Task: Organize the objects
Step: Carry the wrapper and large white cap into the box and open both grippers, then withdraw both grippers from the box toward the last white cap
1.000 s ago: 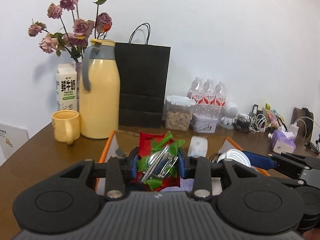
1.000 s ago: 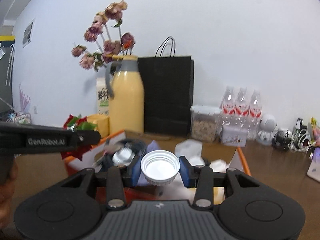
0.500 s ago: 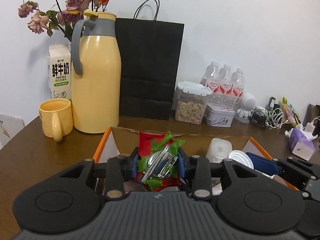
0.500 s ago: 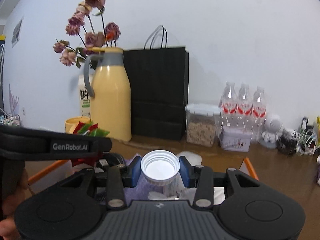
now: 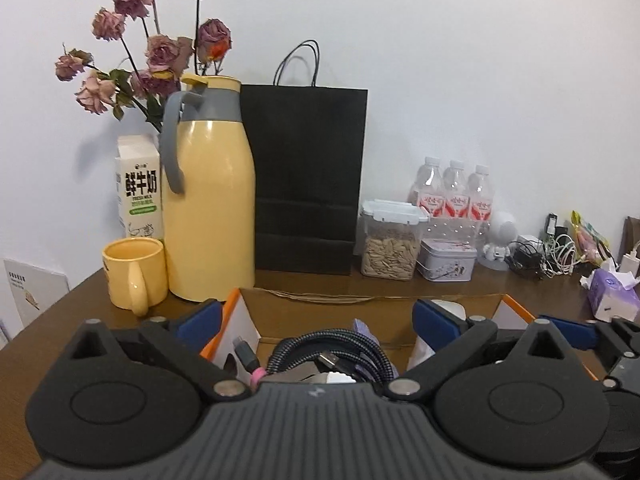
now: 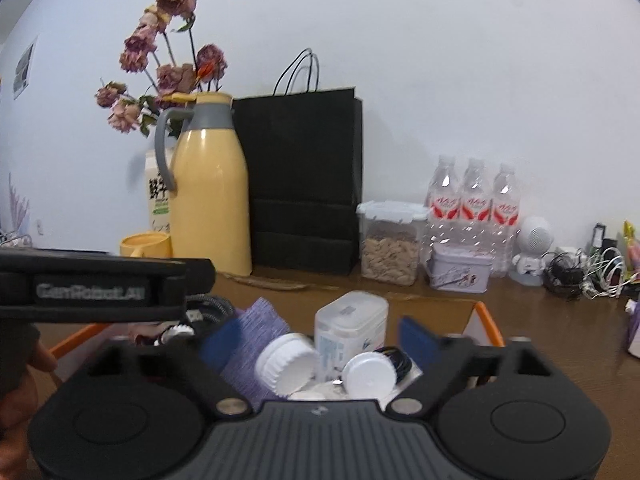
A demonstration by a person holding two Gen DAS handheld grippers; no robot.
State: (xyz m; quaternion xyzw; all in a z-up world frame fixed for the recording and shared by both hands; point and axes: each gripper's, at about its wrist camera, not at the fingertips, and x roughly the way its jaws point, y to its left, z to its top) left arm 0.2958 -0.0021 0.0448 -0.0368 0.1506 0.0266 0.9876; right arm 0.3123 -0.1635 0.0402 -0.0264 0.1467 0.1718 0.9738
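Both grippers, left gripper (image 5: 316,316) and right gripper (image 6: 320,336), spread wide, empty. White cap (image 6: 287,363) resting in box (image 6: 486,322), lower centre: light, rigid, slick; best pinched across ribbed rim.

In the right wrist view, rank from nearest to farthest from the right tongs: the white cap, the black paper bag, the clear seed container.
1. white cap: between the fingers of the open right tongs, inside the box.
2. clear seed container: on the table beyond the box, right of centre.
3. black paper bag: upright by the wall, slightly farther back than the container.
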